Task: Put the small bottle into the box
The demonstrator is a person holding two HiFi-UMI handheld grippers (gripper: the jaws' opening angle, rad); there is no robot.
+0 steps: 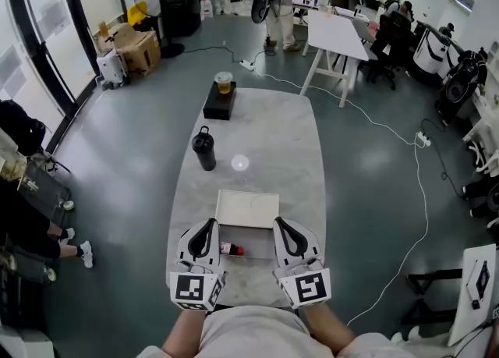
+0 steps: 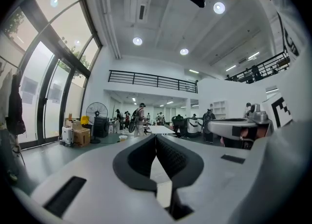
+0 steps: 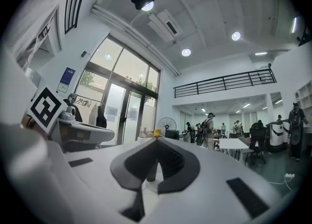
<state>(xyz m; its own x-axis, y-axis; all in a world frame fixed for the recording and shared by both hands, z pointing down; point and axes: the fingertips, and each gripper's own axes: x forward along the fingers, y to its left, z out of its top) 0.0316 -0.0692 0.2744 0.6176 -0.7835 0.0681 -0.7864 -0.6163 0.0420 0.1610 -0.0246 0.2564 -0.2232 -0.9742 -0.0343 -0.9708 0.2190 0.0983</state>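
A small bottle [image 1: 231, 249] with a red cap lies on its side in the low front half of an open white box [image 1: 248, 210] near the table's front edge. It lies between my two grippers. My left gripper [image 1: 212, 222] is just left of the box, shut with nothing in it. My right gripper [image 1: 278, 221] is just right of the box, also shut and empty. In the left gripper view, the left gripper [image 2: 156, 137] has its jaws meeting at the tips, pointing out into the room. The right gripper [image 3: 156, 140] looks the same in the right gripper view.
On the long marble table [image 1: 292, 154], a black flask [image 1: 204, 149] stands beyond the box. A cup of drink [image 1: 224, 82] sits on a black block [image 1: 220, 104] at the far end. People and desks fill the far room; a seated person's legs [image 1: 47, 239] are at the left.
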